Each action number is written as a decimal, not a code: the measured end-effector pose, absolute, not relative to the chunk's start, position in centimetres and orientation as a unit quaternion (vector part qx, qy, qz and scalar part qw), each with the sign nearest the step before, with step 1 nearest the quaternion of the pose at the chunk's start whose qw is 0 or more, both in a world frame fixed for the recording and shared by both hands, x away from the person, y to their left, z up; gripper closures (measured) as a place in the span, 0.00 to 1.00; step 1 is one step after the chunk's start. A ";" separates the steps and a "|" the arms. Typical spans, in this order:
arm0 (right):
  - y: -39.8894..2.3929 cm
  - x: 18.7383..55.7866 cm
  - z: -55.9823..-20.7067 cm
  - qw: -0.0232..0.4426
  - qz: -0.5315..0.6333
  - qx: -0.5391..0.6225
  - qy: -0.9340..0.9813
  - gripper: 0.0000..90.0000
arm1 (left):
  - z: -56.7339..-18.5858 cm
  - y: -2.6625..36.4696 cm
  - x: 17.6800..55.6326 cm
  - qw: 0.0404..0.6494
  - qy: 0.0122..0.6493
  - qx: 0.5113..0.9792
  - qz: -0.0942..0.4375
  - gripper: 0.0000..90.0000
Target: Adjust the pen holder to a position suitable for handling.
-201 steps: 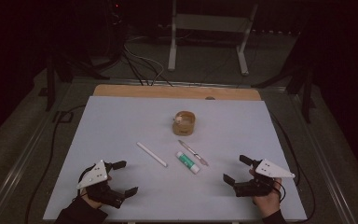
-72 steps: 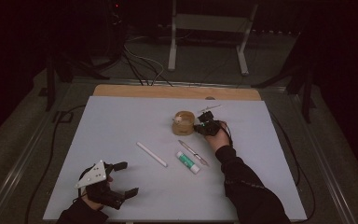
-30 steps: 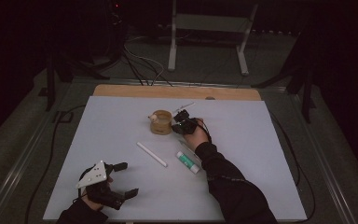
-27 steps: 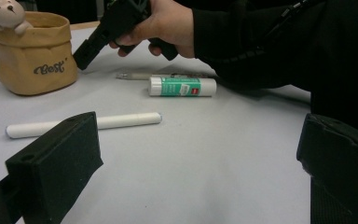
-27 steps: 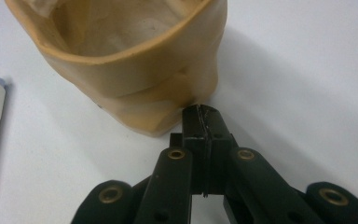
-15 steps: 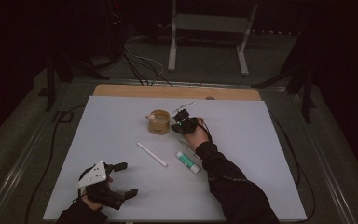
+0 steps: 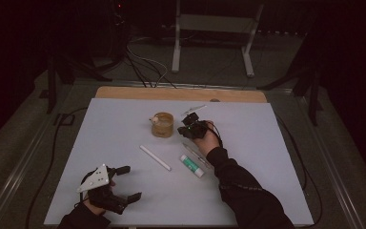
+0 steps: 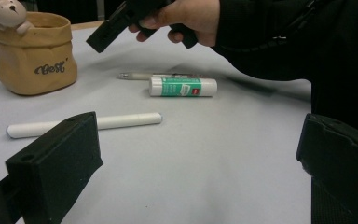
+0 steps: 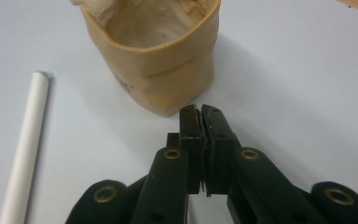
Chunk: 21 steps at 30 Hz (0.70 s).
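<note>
A tan fabric-look cup (image 7: 162, 125) with a small bear figure on its rim stands upright mid-table; it reads "Best" in the left gripper view (image 8: 32, 56). My right gripper (image 7: 185, 130) hovers just right of the cup, clear of it. Its pads (image 9: 200, 109) stand together with nothing between them, having just eased a hair apart, and the cup's wall (image 9: 154, 56) lies just ahead of them. My left gripper (image 7: 131, 182) rests at the front left, jaws wide open (image 8: 200, 158) and empty.
A white stick (image 7: 155, 157) lies in front of the cup. A green-labelled glue stick (image 7: 191, 165) and a thin pen (image 7: 195, 152) lie under my right forearm. A wooden strip (image 7: 181, 93) edges the table's far side.
The right hand came from the front right to the cup and slid it left. Over the last second it has drawn back a little from the cup and risen. The left gripper has stayed put.
</note>
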State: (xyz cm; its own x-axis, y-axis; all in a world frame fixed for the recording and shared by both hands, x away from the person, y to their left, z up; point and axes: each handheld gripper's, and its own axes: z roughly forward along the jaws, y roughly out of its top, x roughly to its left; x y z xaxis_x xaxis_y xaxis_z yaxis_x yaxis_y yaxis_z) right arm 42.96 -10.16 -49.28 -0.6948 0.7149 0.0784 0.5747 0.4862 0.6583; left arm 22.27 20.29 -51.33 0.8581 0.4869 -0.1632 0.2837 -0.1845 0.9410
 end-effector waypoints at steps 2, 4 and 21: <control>-10.6 42.6 -48.8 0.103 0.346 0.373 0.855 0.92 | -51.3 20.3 22.3 0.587 0.252 0.764 0.087 0.00; -10.9 42.3 -48.3 0.101 0.353 0.371 0.853 0.90 | -51.3 20.3 22.3 0.587 0.252 0.764 0.086 0.00; -15.3 40.6 -44.4 0.095 0.402 0.369 0.832 0.38 | -51.4 20.3 22.4 0.587 0.253 0.765 0.085 0.00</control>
